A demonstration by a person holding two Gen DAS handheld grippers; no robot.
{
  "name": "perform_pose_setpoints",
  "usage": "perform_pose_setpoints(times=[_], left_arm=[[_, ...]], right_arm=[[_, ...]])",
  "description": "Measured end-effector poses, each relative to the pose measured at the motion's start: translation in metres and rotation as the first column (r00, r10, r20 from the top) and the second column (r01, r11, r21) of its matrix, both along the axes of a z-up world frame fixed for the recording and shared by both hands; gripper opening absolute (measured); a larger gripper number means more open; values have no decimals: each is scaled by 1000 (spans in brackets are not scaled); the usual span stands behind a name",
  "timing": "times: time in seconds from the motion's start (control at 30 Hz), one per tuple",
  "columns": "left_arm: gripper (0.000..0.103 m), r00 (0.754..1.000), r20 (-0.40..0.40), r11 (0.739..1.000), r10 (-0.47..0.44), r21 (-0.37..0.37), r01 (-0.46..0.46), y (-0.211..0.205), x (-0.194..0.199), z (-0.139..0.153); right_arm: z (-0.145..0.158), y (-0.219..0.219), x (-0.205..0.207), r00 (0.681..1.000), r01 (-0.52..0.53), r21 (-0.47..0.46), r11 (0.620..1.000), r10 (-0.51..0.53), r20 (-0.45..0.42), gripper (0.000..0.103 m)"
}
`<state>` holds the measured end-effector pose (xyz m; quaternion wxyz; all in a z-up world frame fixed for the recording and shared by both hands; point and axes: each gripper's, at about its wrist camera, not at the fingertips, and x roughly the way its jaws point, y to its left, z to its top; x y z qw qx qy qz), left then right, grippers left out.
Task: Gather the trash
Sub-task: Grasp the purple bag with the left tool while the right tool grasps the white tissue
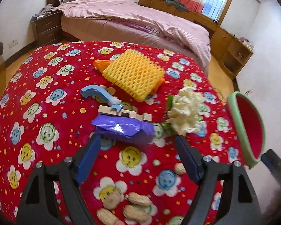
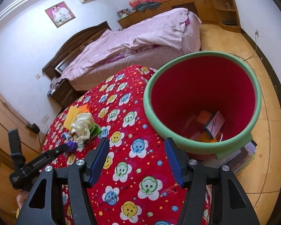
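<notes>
A: Biggest worry? The red bin [image 2: 202, 101] stands past the edge of the flowered cloth [image 2: 121, 150], so anything dropped short falls to the floor.

B: The left gripper [image 1: 138, 140] is spread wide and empty just short of the purple wrapper [image 1: 123, 129], well left of the bin. It could snag the wooden block [image 1: 124, 113] behind.

A: The right gripper [image 2: 136, 144] gapes empty beside the bin.

B: The bin's base is hidden; the peanuts [image 1: 129, 208] are blurred.
</notes>
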<state>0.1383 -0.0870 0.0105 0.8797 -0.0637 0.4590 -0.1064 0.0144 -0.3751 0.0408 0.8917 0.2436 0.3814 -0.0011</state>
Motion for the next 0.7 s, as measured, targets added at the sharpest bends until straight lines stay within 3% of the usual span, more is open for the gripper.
perform_pose_setpoints(times=[0.17, 0.33, 0.7], left_arm=[[81, 1000, -8, 999, 13, 29, -13, 1, 15, -14], [81, 999, -23, 1000, 27, -4, -27, 11, 23, -22], [69, 998, -42, 998, 44, -52, -46, 32, 13, -19]], right_arm=[[-2, 7, 9, 1000, -21, -20, 1000, 21, -12, 64], [-3, 16, 19, 999, -43, -37, 998, 43, -11, 64], [-4, 55, 55, 986, -166, -64, 984, 165, -18, 64]])
